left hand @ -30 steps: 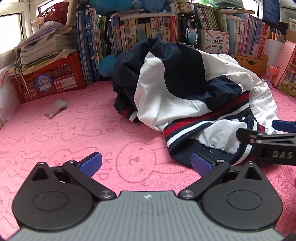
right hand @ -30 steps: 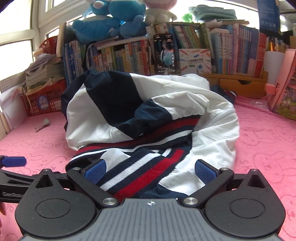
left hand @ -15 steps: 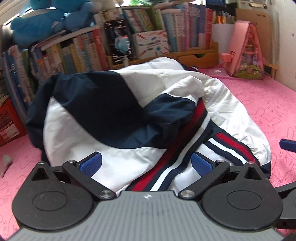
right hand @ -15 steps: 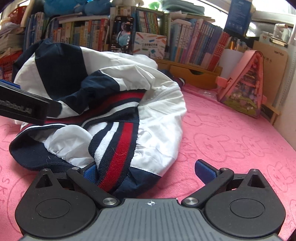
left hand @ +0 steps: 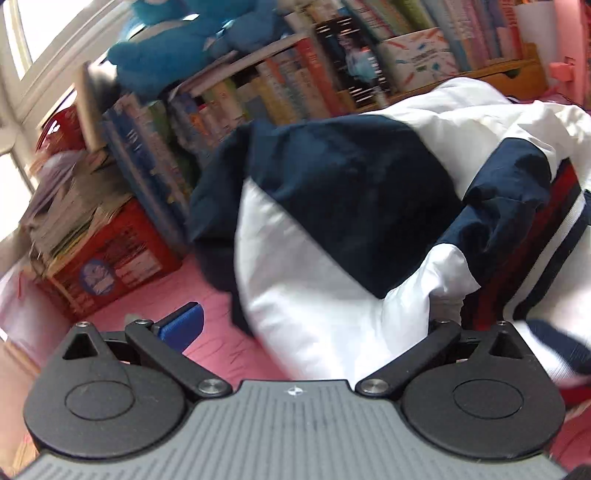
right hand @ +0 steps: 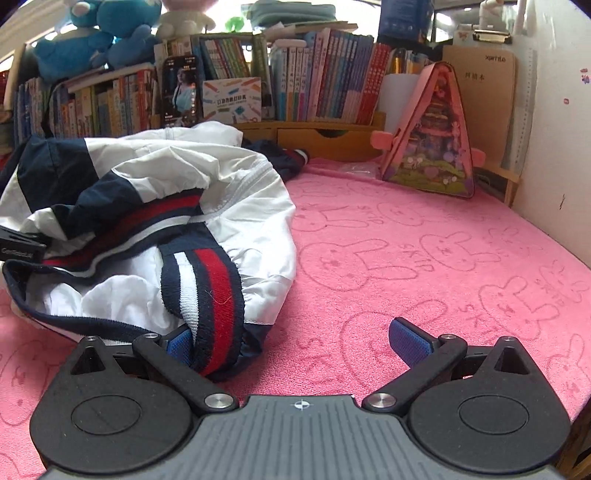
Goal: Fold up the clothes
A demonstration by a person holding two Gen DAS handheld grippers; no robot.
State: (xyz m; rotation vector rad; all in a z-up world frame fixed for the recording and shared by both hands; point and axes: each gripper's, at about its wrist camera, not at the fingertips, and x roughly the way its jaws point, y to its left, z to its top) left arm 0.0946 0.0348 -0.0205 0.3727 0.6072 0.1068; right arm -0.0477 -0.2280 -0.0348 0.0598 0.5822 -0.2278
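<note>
The jacket (right hand: 155, 206) lies crumpled on the pink counter (right hand: 424, 258), soft, light, slippery; its striped hem (right hand: 214, 295) grips best. Right claw (right hand: 295, 339) and left claw (left hand: 314, 325) gape open

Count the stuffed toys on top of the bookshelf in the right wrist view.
3 show: two blue stuffed toys at the left end above the books, and a white and pink one beside them, cut by the frame edge. More may sit out of frame.
</note>
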